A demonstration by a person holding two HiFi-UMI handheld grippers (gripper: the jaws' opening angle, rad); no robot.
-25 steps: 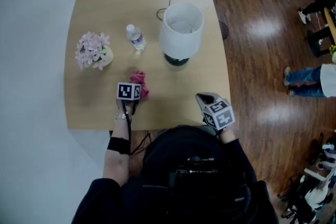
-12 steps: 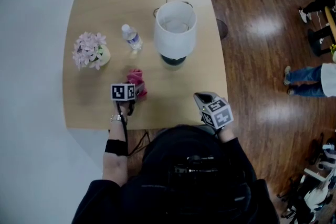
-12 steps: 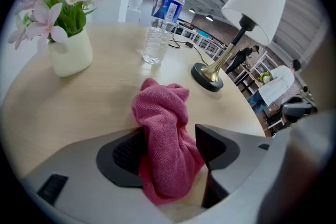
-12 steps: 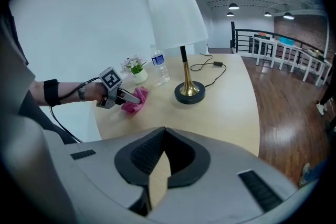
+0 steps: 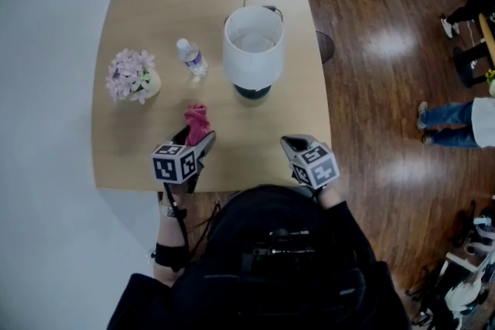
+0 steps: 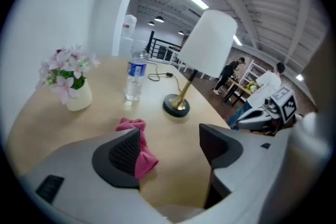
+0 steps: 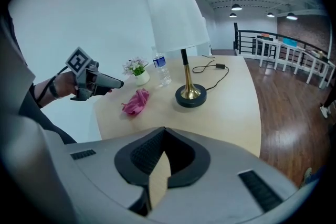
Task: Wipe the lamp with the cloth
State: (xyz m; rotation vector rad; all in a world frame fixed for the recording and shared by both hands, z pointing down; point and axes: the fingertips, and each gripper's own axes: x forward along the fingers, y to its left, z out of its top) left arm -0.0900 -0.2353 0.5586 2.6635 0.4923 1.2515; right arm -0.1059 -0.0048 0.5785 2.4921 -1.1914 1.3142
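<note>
Cloth [image 5: 197,122], pink and crumpled, lies on the table [image 5: 139,143] at 8 o'clock from the lamp [image 5: 253,46]. My left gripper [image 5: 199,144] hovers at the cloth's 6 o'clock. Its jaws have just been opening and now stand wide, gripping nothing. My right gripper [image 5: 290,143], at 4 o'clock, is closed and empty.

The left gripper [image 6: 170,145], which had been down on the pink cloth [image 5: 196,122] with its jaws nearly together around it, let the cloth go: its jaws have just been opening and stood wide apart with nothing between them. The gripper rose off the table [image 5: 263,143] and drew back toward the near edge, so its marker cube sat nearer the person than before. The cloth, earlier half covered by the gripper, lay crumpled and free on the table just beyond the jaw tips.
</note>
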